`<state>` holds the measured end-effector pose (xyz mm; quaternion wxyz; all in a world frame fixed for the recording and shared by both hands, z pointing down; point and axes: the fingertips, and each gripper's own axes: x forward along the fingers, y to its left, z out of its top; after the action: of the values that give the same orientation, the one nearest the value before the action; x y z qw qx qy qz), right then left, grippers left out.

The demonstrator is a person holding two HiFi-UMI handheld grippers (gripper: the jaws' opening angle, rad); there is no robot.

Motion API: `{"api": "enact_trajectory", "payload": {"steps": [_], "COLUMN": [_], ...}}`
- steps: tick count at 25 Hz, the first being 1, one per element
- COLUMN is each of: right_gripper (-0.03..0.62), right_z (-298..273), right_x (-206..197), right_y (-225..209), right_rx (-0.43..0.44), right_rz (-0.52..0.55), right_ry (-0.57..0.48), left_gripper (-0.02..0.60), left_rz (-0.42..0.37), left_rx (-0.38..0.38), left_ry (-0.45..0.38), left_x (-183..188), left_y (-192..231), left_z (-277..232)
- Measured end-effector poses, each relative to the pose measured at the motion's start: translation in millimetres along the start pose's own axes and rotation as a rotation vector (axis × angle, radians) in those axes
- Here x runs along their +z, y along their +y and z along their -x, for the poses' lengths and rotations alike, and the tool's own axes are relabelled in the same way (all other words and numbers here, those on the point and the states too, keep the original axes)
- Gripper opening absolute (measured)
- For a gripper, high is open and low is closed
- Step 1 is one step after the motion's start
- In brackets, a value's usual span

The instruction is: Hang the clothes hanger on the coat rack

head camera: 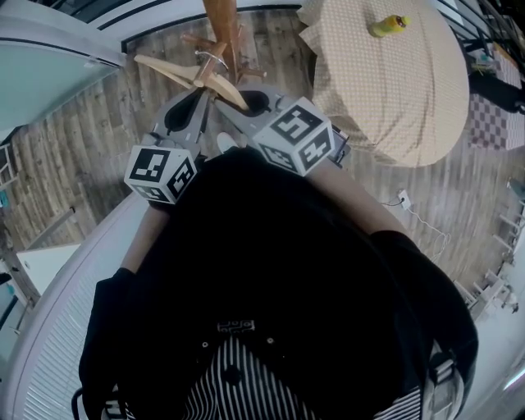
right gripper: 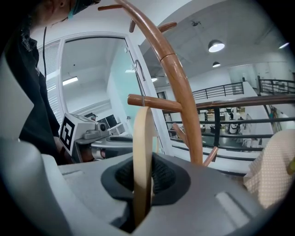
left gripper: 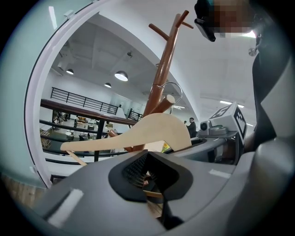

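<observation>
A pale wooden clothes hanger (head camera: 190, 74) is held up against the brown coat rack (head camera: 221, 29). My right gripper (right gripper: 143, 184) is shut on the hanger's edge-on wooden body (right gripper: 143, 152). My left gripper (left gripper: 154, 184) is closed round the hanger's thin lower bar (left gripper: 153, 194), with the broad hanger shoulder (left gripper: 154, 131) just above the jaws. The metal hook (left gripper: 174, 88) stands close beside a rack peg (right gripper: 154, 103); I cannot tell whether it rests on it. In the head view both grippers, left (head camera: 197, 102) and right (head camera: 238, 111), reach to the hanger side by side.
A round table with a checked cloth (head camera: 385, 82) stands to the right of the rack, with a yellow object (head camera: 389, 25) on it. A curved white wall and glass panel (head camera: 49, 74) lie to the left. More pegs (left gripper: 159, 31) branch off the rack higher up.
</observation>
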<state>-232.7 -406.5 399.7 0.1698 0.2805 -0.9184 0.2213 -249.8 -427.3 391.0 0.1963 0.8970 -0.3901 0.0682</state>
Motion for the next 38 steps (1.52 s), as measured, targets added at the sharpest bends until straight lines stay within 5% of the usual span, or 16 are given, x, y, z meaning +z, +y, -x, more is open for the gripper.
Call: {"api": "enact_trajectory", "payload": {"steps": [38], "right_gripper": [0.035], "right_z": [-7.3], "right_x": [-7.5], "right_y": [-30.8], "right_rx": [0.022], "right_rz": [-0.018], "right_ry": [0.1], "left_gripper": [0.003], "left_rz": [0.073], "left_rx": [0.022], "left_ry": [0.04], "left_x": [-13.0], "left_y": [8.7], "left_z": [-17.7]}}
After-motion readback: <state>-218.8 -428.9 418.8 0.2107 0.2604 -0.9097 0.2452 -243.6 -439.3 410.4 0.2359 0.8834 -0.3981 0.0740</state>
